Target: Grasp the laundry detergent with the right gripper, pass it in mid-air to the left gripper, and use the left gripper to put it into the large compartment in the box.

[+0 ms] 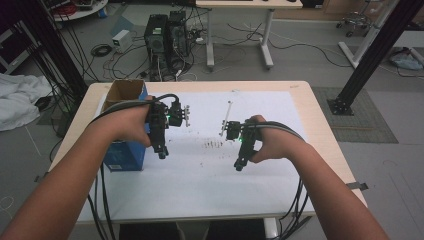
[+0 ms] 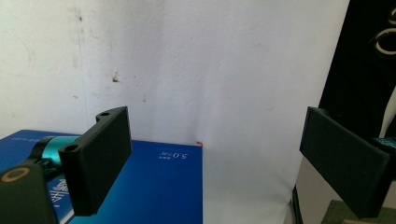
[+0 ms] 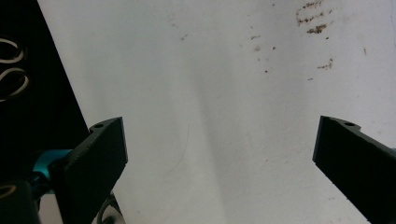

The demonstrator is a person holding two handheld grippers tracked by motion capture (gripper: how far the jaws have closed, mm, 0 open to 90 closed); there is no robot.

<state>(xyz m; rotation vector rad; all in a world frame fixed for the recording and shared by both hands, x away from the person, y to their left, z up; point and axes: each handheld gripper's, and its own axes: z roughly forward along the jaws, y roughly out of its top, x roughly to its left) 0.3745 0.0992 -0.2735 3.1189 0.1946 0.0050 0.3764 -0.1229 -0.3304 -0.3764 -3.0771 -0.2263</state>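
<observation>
The left gripper [image 1: 163,152] is black plastic with flat, square-edged jaws, and a green light glows on its body. In the left gripper view its two jaws stand wide apart with nothing between them. The right gripper [image 1: 239,165] is the same kind, black and boxy, and its jaws are also wide apart and hold nothing. Both point down at the table, well apart from each other. Thick black cables trail back from each one along the person's bare arms.

Just beside the left gripper stands a blue box [image 1: 125,155]. It is cardboard, smooth and shiny blue on the outside with small white letters, plain brown inside, and its top flaps are open. The left hand [image 1: 127,125] is right over it. The box touches the left edge of the white sheet [image 1: 200,185].

Between the two grippers lies a little patch of brown crumbs [image 1: 215,144], small and grainy. More brown specks show in the right gripper view. A thin pale stick [image 1: 228,112] lies just past the right gripper.

The white sheet is flat and a bit dirty. It covers most of a light wooden table [image 1: 320,135] with round corners.

Past the table the floor is grey. Two black computer towers [image 1: 165,35] stand there among many loose wires, and a white cloth [image 1: 17,100] lies at the far left
</observation>
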